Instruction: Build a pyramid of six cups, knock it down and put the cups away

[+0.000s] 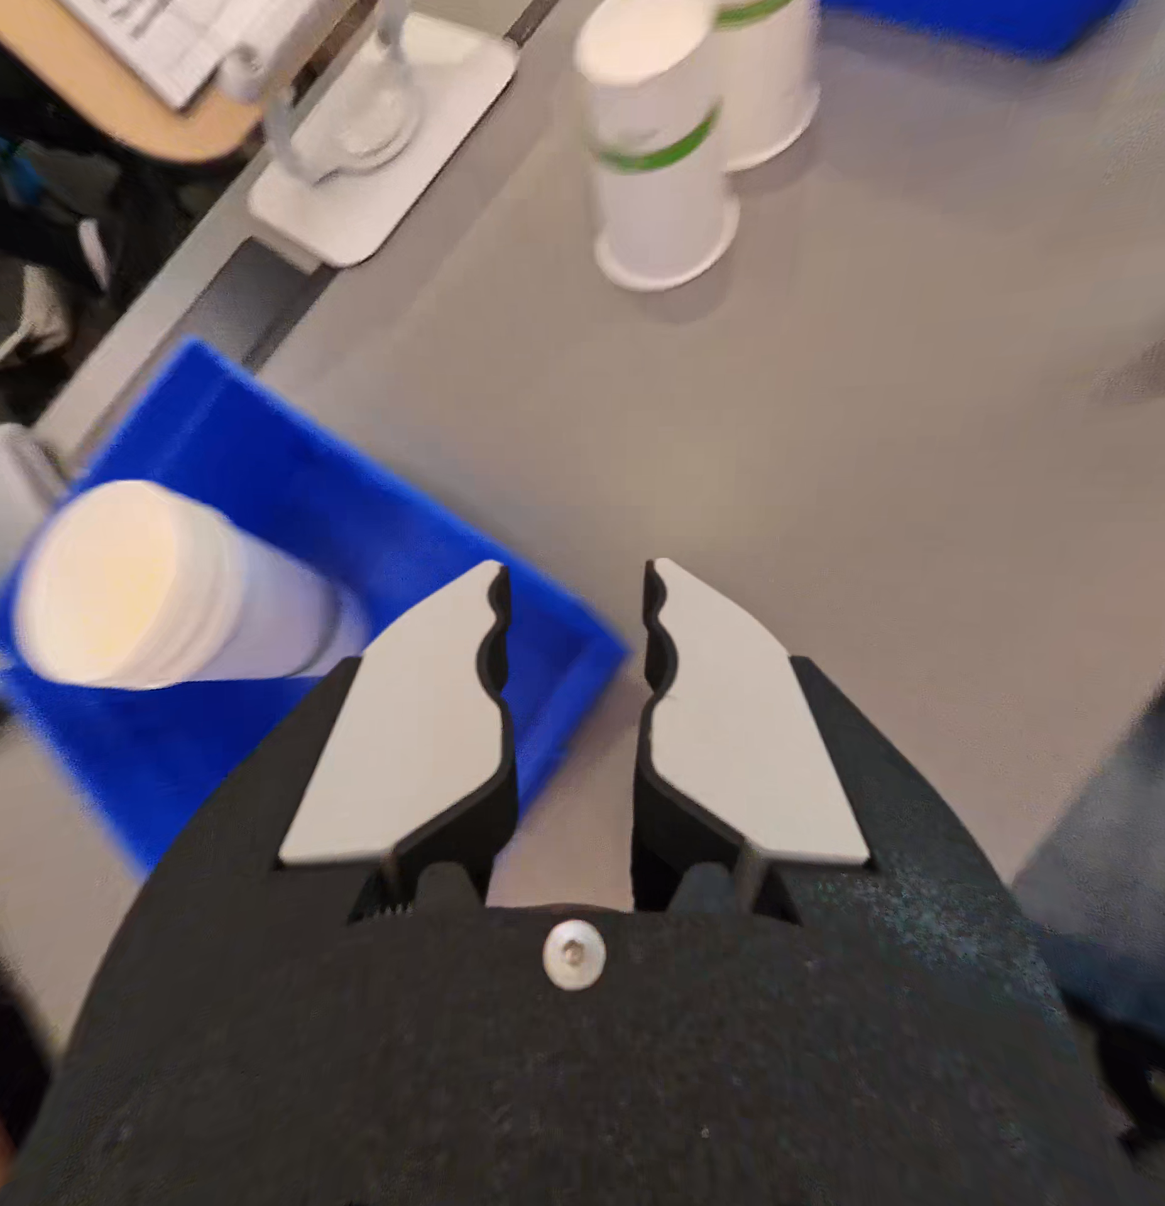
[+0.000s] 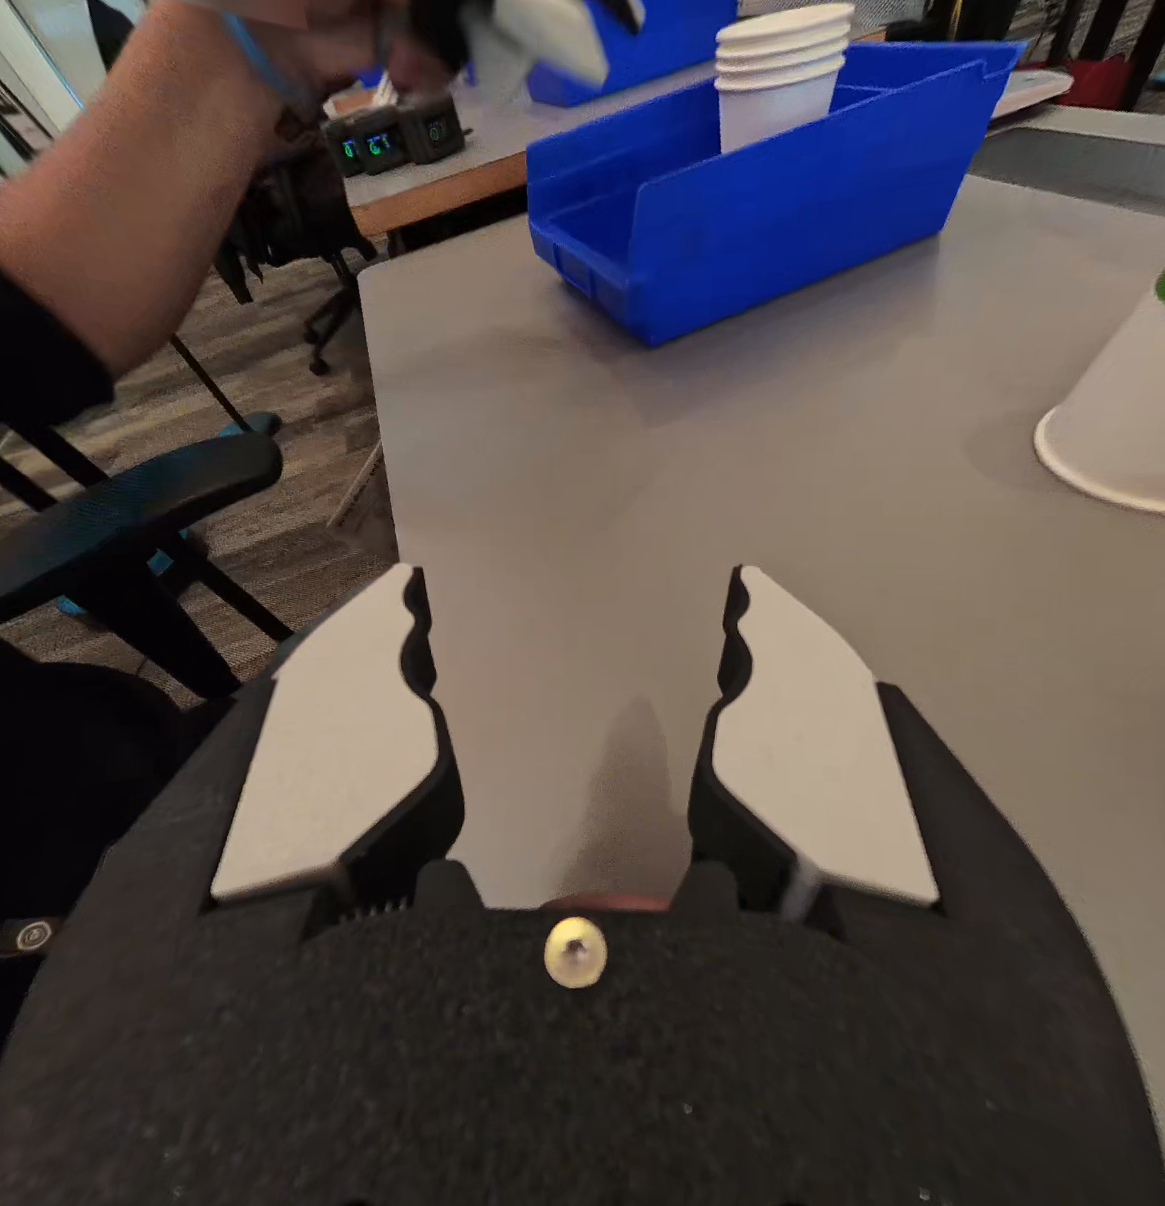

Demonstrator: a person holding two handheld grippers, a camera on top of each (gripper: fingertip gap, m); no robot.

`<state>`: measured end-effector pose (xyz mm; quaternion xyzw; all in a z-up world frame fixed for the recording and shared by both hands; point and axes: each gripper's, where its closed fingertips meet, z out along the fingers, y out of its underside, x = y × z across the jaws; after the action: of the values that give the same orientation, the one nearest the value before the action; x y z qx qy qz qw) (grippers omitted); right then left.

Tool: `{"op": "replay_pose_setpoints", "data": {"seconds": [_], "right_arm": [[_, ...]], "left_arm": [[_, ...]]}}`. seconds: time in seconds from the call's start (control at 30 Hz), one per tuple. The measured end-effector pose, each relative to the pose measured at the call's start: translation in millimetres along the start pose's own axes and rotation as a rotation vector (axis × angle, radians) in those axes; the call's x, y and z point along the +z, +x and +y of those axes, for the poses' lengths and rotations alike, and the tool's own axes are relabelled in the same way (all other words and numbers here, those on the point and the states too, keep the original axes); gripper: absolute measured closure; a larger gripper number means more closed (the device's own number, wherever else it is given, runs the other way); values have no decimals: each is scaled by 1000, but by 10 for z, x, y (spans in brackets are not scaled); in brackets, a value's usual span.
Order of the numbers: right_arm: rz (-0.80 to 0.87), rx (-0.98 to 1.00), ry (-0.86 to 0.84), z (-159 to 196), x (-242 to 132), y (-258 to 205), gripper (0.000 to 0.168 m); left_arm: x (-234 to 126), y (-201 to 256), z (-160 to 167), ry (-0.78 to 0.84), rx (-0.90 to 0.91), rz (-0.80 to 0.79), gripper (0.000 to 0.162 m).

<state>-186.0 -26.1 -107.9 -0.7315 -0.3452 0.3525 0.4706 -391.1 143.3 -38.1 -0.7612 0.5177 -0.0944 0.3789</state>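
While the grey table (image 2: 828, 457) is carrying everything, stacked cups (image 2: 779, 85) are standing in the blue bin (image 2: 730, 261), two upturned cups (image 1: 665, 170) sitting beyond it, left gripper (image 1: 574, 574) and right gripper (image 2: 576, 581) both hanging spread, empty.

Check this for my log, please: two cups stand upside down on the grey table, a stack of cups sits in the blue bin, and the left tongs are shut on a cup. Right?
Not quite. The left tongs are open and hold nothing, as the left wrist view shows. The rest stands: two upside-down cups on the grey table, and a stack of cups in the blue bin.
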Motion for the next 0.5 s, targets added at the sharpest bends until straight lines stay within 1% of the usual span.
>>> {"op": "replay_pose_setpoints", "data": {"seconds": [0.07, 0.13, 0.17, 0.2, 0.3, 0.33, 0.37, 0.43, 0.5], "right_arm": [[-18, -2, 36, -8, -55, -34, 86], [-7, -29, 47, -23, -96, 18, 88], [9, -35, 37, -3, -111, 66, 88], [22, -37, 25, 28, -126, 110, 88], [56, -55, -4, 129, -173, 206, 90], [54, -48, 0, 138, -182, 216, 90], [42, -31, 5, 137, -183, 211, 90], [13, -12, 16, 120, -179, 182, 90], [7, -10, 20, 118, -173, 185, 90]], "left_arm": [[56, -522, 33, -129, 20, -33, 125], [127, -1069, 112, -248, 46, -114, 126], [158, -1286, 168, -303, 53, -138, 127], [193, -1422, 221, -347, 47, -124, 127], [285, -1575, 327, -402, -5, -15, 138], [295, -1639, 362, -411, -9, -5, 142], [311, -1686, 383, -404, -27, 9, 143], [351, -1631, 411, -393, -85, 104, 143], [379, -1617, 432, -384, -73, 128, 142]]}}
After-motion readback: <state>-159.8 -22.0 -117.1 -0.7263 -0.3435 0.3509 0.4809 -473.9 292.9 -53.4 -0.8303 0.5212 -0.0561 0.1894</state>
